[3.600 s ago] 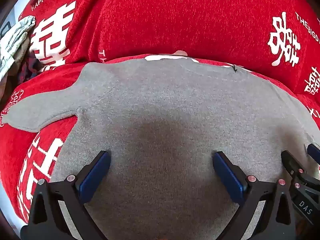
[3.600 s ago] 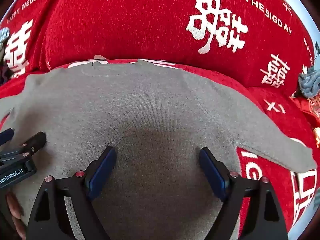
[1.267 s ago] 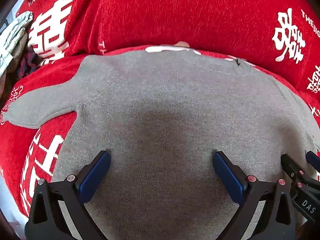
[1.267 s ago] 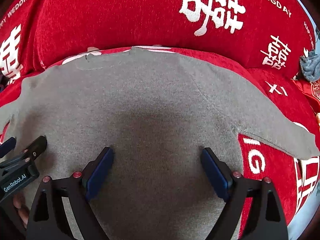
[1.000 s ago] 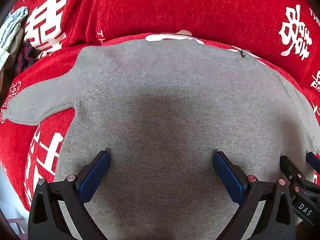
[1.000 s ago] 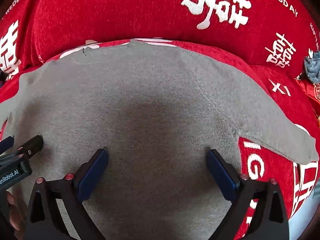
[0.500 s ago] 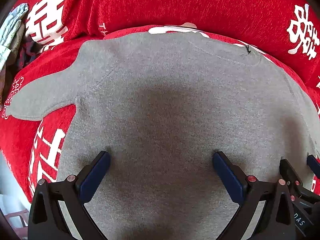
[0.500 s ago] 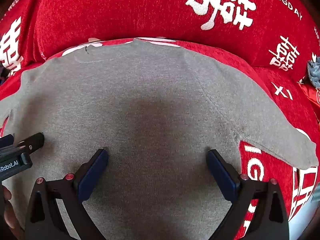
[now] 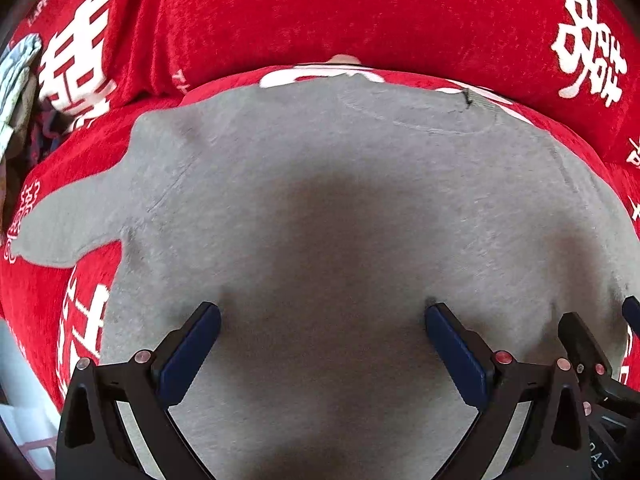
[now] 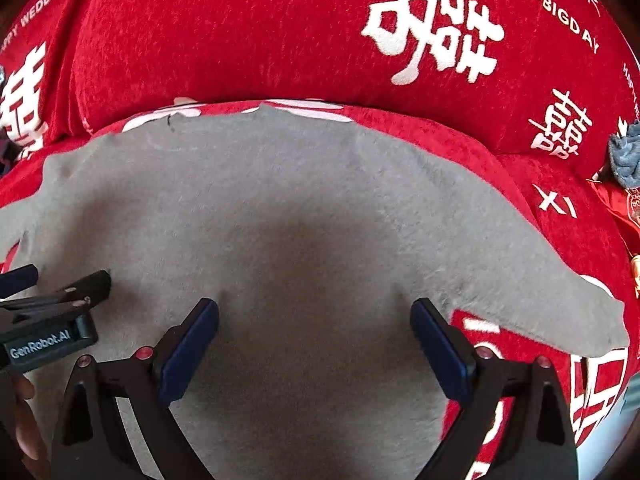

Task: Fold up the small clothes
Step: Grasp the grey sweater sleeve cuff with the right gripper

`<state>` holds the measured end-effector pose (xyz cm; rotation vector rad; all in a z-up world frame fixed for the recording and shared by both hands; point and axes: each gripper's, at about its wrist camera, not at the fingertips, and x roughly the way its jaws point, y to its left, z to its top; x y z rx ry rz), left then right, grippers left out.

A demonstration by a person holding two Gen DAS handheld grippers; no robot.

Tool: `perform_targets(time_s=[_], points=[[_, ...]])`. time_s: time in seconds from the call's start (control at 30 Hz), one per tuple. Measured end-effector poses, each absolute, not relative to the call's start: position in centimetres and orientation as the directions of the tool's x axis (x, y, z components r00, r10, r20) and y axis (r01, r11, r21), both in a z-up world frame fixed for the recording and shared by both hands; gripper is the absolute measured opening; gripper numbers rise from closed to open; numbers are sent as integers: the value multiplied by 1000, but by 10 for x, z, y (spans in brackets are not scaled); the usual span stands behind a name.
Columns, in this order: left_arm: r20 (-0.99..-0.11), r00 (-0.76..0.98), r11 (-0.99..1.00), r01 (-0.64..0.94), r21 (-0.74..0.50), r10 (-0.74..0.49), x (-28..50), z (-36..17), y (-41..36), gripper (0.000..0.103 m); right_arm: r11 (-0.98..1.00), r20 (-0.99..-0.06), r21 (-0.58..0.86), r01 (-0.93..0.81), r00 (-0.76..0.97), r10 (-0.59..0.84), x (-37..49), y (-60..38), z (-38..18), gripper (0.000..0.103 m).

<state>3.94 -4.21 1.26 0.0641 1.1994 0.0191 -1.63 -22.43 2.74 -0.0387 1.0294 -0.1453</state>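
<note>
Flat, grey sweater (image 9: 340,208) collar far, sleeves spread sideways; claws splayed.

Left gripper (image 9: 322,316) and right gripper (image 10: 314,310): jaws spread wide.

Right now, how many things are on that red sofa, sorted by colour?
Grey: 1, the sweater, spread flat.
Pale green-white: 1, bundled cloth at far left.
Blue-grey: 1, crumpled cloth at far right.
Black and blue: 2, the left hand-held gripper and right hand-held gripper, both open.
Total: 5.
</note>
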Motion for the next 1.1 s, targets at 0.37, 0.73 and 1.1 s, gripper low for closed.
perform_targets(time_s=[0.37,0.73,1.1], points=[[-927,375,994,83,65,29,53,14,-94,103,979,-842,-90,183,511,-173,-12,-270,31,97],[-924,382,979,186,80,3,56,13,-169,103,957,-834,-89,276,504,-223,-22,-332,32,97],[-922,385,953,293,84,-37,47,17,-243,103,907,-825,-75,414,485,-290,-59,-419,29,97]])
